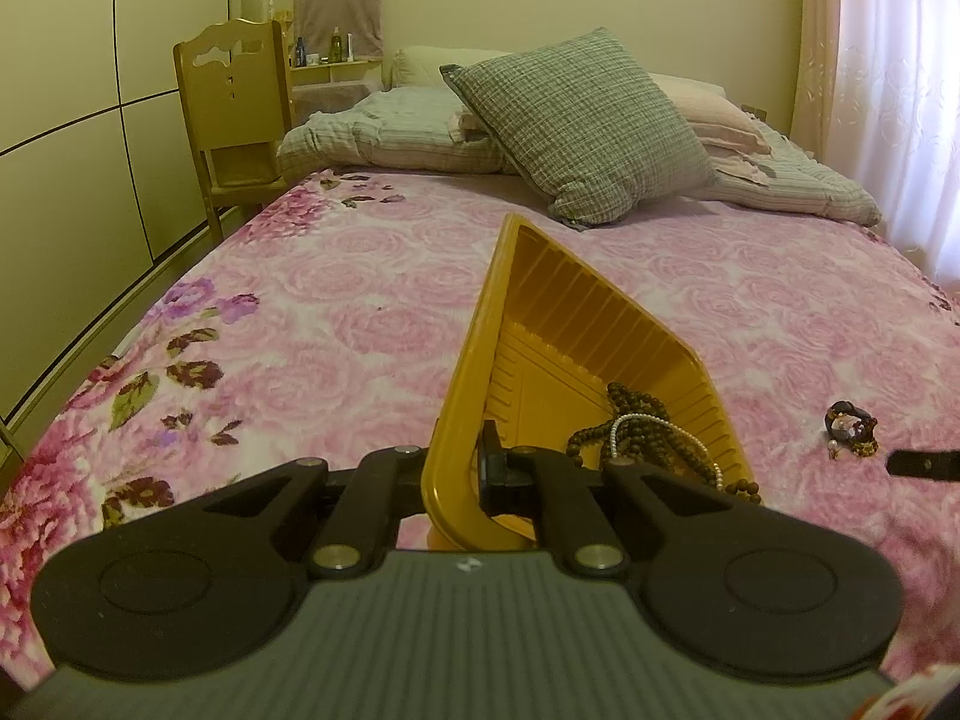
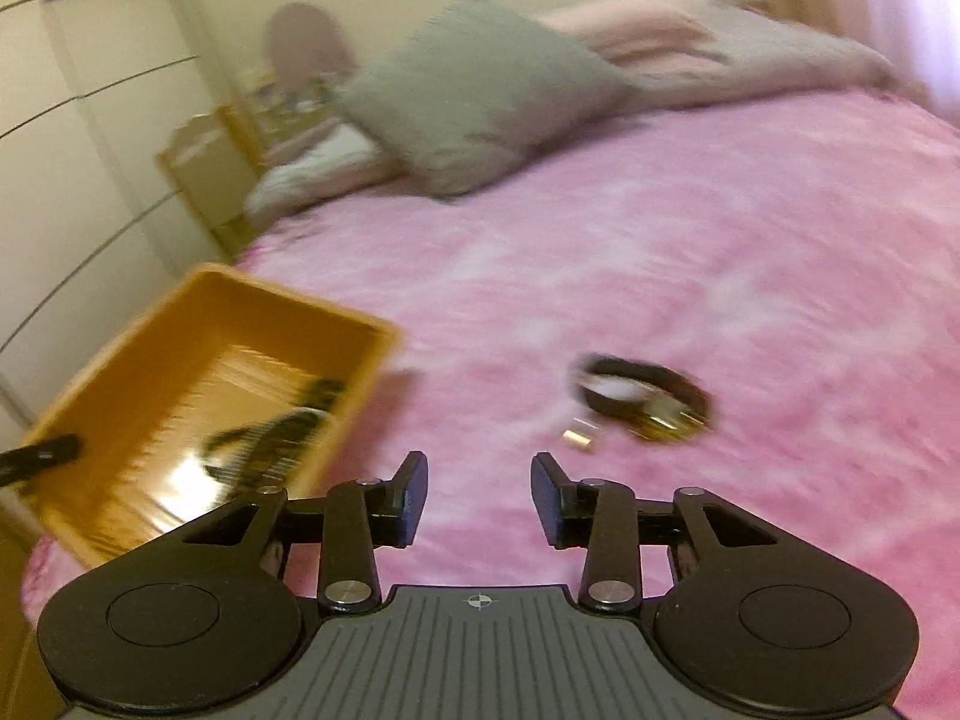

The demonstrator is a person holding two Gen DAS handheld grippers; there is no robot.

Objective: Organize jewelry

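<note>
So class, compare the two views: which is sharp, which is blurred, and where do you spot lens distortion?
Left wrist view: sharp, beads crisp in the yellow tray; wardrobe lines bow from the fisheye. Right wrist view: motion-smeared throughout, the bracelet and tray streaked; only the right gripper looks crisp.

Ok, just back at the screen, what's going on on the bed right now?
Jewelry is being sorted into a yellow tray. The left gripper is clamped on the tray's near rim, tilting it up off the pink blanket. Dark bead strands and a pearl string already lie inside. The right gripper is open and empty, aimed toward a dark bracelet lying on the blanket.
</note>
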